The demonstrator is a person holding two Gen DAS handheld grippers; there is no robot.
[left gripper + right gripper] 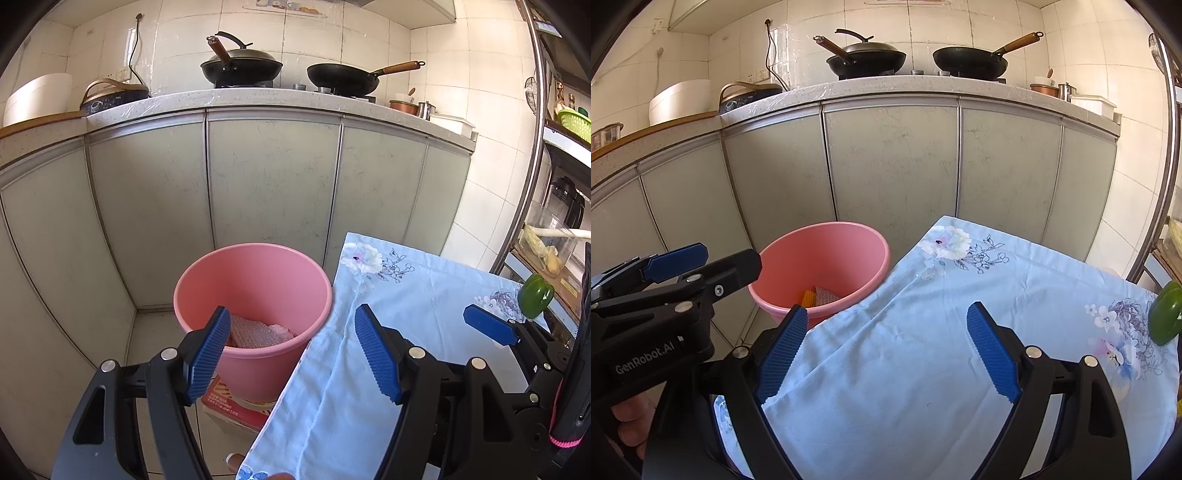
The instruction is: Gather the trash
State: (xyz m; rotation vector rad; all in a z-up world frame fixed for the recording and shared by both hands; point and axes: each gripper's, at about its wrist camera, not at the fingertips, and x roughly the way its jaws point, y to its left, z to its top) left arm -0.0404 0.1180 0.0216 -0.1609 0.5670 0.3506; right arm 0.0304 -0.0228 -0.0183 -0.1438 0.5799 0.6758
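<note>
Left gripper (pixel 293 354): jaws wide apart, holding nothing.
Right gripper (pixel 886 352): likewise spread, empty.
Trash (pixel 255 330): already inside pink bucket (pixel 192 280).
Risk: cloth (pixel 923 314) beside bucket gets snagged, rolling the pepper (pixel 1165 314) off.

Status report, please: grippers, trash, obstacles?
Left gripper open, empty. Right gripper open, empty. Trash in pink bucket. Green pepper on cloth.

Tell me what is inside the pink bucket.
The pink bucket holds a sheet of bubble wrap, a whitish scrap beside it and something orange. The near wall and the left tongs cover the rest of the bottom.
</note>
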